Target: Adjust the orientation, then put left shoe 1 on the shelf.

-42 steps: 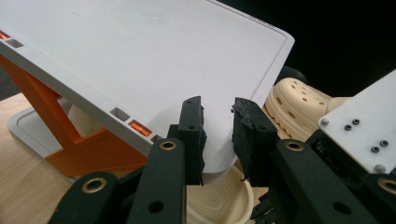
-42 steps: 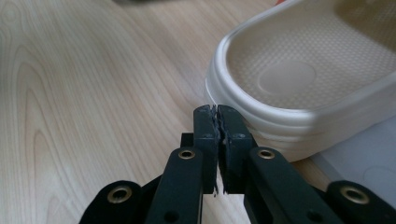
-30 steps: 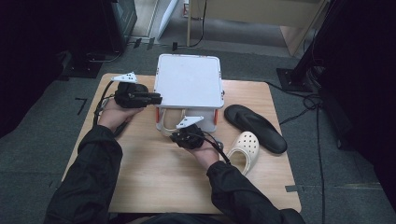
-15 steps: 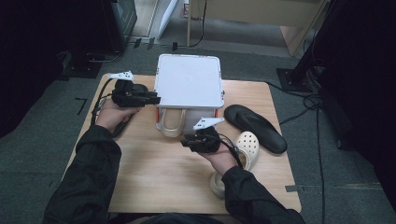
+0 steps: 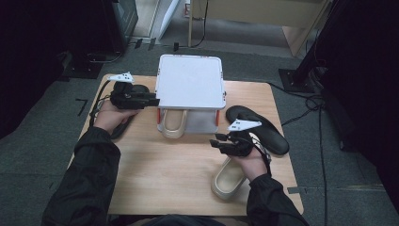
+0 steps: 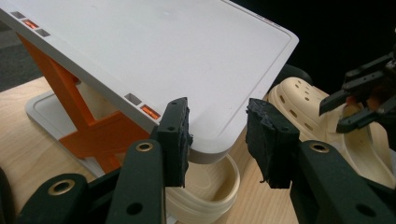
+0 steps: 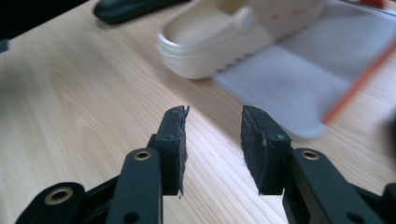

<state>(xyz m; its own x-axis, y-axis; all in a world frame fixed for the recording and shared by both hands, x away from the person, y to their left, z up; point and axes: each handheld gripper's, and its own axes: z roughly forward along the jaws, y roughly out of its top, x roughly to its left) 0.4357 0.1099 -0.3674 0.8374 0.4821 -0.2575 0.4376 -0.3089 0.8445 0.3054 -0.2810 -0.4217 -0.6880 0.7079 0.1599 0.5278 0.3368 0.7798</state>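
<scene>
Far left on the pale wooden table [image 5: 155, 174], a dark flat sandal [image 5: 123, 123] lies mostly under the person's left hand, which holds the left gripper [image 5: 153, 99] at the left edge of the white plastic shoe rack with orange cross-braces [image 5: 190, 84]. Its jaws have just been opening and now stand spread on either side of the rack's near corner (the pads are not pressing it). Under the rack's top shelf sits a cream foam clog [image 5: 173, 123], its heel end poking out towards the near side. To the right, the right gripper [image 5: 219, 142] hangs over bare wood, jaws parted after just opening, nothing between them. Beneath that hand lies a second cream foam clog [image 5: 226, 181], and just beyond it, farther right, a black flat sandal [image 5: 263, 132].
</scene>
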